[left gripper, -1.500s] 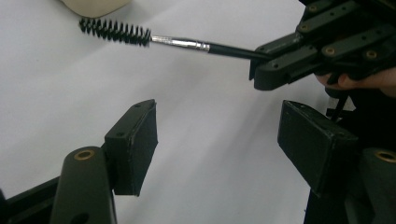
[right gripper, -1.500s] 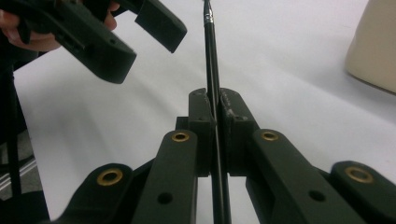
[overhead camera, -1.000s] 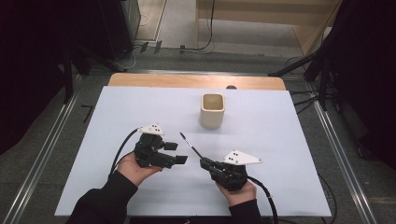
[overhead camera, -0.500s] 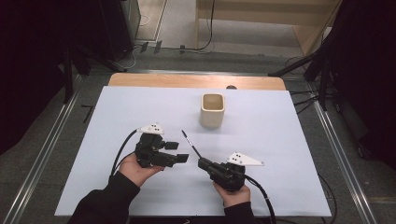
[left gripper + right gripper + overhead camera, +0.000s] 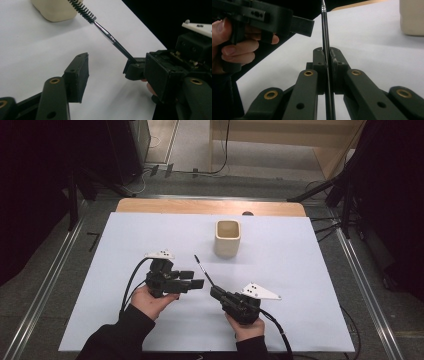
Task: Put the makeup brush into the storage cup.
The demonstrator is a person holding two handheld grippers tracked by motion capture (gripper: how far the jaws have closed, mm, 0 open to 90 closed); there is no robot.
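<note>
Black right gripper [image 5: 216, 293] fingers pinch the slim brush [image 5: 202, 269] angled toward the cup [image 5: 227, 238]; left gripper [image 5: 197, 279] fingers gape.

beige cup [image 5: 227, 238] ahead of grippers; bare white table [image 5: 300, 270] around

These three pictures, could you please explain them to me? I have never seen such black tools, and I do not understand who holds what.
A person sits at a white table and holds a hand-operated claw in each hand. The high view looks down from above. The other two views come from small cameras riding on each claw.

The right claw is shut on a thin brush with a black handle and a bristled tip, which points toward the cream cup standing farther back. The left claw is open and holds nothing; it waits beside the brush.
</note>
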